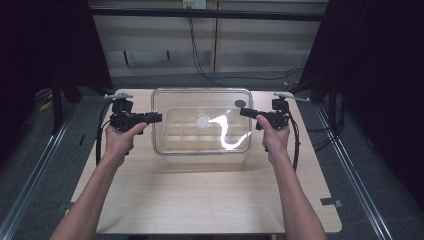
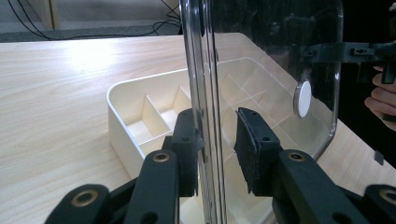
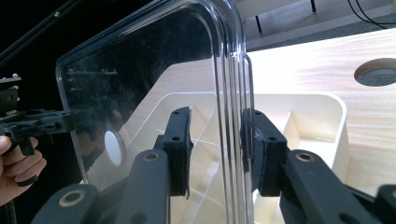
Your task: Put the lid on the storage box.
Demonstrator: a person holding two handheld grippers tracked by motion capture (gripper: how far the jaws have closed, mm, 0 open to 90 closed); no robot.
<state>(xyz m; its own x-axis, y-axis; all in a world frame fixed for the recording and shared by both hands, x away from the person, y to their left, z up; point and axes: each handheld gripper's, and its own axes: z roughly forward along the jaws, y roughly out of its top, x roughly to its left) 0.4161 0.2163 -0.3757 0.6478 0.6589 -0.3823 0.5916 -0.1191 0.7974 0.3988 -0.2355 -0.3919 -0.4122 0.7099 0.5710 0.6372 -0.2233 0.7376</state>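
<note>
Here you carried the clear lid (image 1: 200,107) above the divided box (image 1: 200,142), left gripper (image 1: 156,118) and right gripper (image 1: 244,112) each clamped on an edge. Next, I judged, it needed lowering level onto the rim.

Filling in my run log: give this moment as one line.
left gripper: shut on clear lid | right gripper: shut on lid's other edge | lid: held above divided box | table: light wood

Recording lab or test studio: black curtains (image 1: 45,45) are flanking a lone wooden desk (image 1: 200,200), metal rails (image 1: 350,170) are framing it, cables (image 1: 200,55) are trailing across grey flooring (image 1: 380,200).
</note>
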